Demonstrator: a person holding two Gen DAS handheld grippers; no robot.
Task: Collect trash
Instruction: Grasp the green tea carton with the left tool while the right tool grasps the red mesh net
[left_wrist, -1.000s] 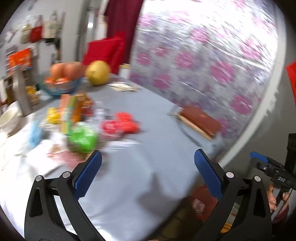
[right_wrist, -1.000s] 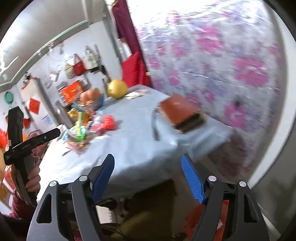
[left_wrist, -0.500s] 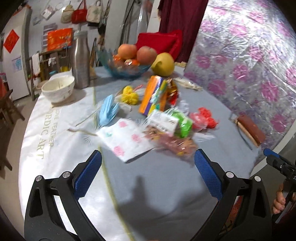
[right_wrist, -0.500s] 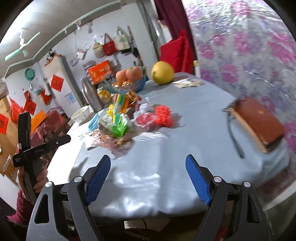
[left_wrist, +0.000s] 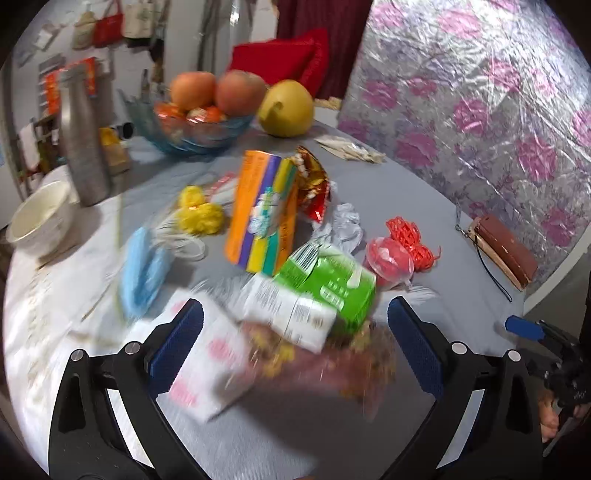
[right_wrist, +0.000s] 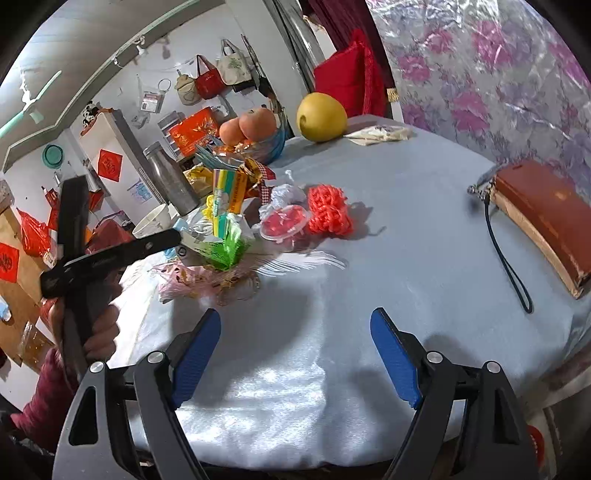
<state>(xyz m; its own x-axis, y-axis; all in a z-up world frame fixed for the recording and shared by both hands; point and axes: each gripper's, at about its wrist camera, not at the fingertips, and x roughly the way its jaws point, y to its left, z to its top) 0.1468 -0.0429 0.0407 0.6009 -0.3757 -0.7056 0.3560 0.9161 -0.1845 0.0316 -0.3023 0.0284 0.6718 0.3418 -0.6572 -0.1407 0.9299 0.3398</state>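
Note:
A pile of trash lies on the grey tablecloth (left_wrist: 417, 177): a green and white carton (left_wrist: 325, 291), an upright orange box (left_wrist: 262, 214), a blue face mask (left_wrist: 142, 273), a white and pink wrapper (left_wrist: 207, 362), a red lidded cup (left_wrist: 388, 262) and a red net (left_wrist: 410, 236). My left gripper (left_wrist: 295, 347) hangs open just over the carton and wrapper, touching neither. My right gripper (right_wrist: 295, 354) stands open above bare cloth, short of the cup (right_wrist: 282, 223) and net (right_wrist: 328, 210). In the right wrist view, the left gripper (right_wrist: 110, 254) hovers beside the pile.
A glass fruit bowl (left_wrist: 192, 125), a yellow pomelo (left_wrist: 286, 107), a steel flask (left_wrist: 83, 147) and a white bowl (left_wrist: 40, 221) stand behind the pile. A brown wallet (right_wrist: 546, 218) with a strap lies near the right edge. A flowered curtain hangs beyond the table.
The left view swung from the table's right side onto the pile and closed in on the carton. The right gripper came over the table's near edge, and its jaws widened a little.

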